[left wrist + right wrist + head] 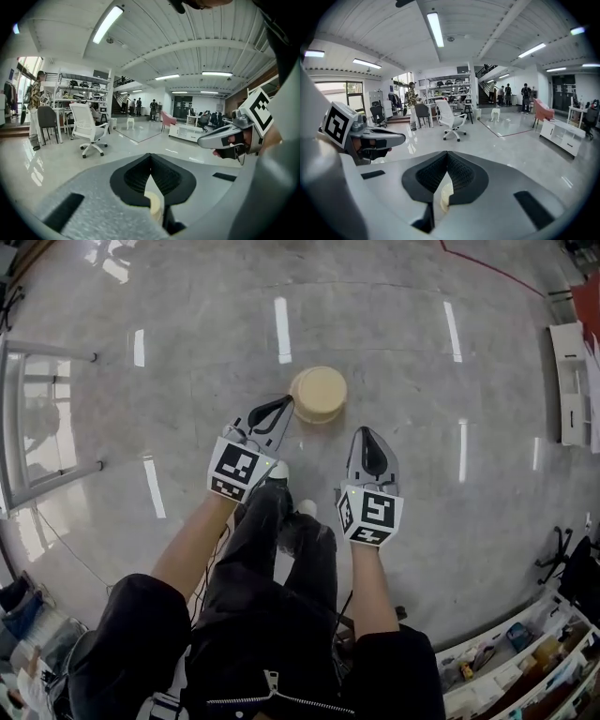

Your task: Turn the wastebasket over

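Observation:
A cream round wastebasket [319, 395] stands on the glossy grey floor just ahead of the person's feet; only its flat top shows, so I cannot tell which way up it is. My left gripper [284, 402] is shut, its tip right at the basket's left side; contact is unclear. My right gripper [367, 434] is shut and empty, a little right of and nearer than the basket. In the left gripper view a cream sliver of the wastebasket [153, 202] shows below the shut left gripper [150, 157]. The right gripper view shows the same wastebasket [446, 194] under the shut right gripper [447, 155].
A metal frame [37, 418] stands at the left and a white shelf unit [570, 381] at the right. Cluttered shelves [525, 662] fill the near right corner. A white office chair [451, 119] and several people stand farther off in the hall.

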The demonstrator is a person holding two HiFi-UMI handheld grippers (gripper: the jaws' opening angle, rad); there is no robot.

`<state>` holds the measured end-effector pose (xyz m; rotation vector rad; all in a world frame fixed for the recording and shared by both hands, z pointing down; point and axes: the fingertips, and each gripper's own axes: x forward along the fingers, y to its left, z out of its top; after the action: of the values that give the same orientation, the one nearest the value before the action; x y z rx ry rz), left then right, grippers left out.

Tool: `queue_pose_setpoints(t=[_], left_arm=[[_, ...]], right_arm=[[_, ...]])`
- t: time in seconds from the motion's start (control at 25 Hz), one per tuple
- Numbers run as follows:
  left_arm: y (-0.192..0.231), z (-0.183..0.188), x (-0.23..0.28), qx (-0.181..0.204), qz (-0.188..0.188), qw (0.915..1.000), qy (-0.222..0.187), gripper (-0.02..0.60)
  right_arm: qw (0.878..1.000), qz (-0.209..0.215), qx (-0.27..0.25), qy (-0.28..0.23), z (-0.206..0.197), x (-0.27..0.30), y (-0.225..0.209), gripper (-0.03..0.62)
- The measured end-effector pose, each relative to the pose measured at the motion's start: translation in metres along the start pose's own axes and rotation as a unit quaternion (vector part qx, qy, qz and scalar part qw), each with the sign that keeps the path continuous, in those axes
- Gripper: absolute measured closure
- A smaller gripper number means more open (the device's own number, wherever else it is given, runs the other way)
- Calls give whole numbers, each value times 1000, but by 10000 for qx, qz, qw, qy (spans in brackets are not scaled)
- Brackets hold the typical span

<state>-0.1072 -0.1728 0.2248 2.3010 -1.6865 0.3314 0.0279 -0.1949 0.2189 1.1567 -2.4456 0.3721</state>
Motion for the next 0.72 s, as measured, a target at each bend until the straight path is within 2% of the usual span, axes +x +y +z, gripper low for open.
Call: queue_pose_setpoints(t=[0.36, 0.56, 0.72], left_arm=[[43, -143, 54, -287, 332, 9990, -107, 578], [53, -212, 95, -203, 279, 9991, -232, 578], [56, -266, 131, -181, 215, 9991, -321, 578]], right_arm=[[9999, 106, -86, -20, -127, 87, -23, 585], [9998, 113, -142, -81, -191, 140, -40, 585], [9994, 275, -215, 0, -236, 181, -52, 585]])
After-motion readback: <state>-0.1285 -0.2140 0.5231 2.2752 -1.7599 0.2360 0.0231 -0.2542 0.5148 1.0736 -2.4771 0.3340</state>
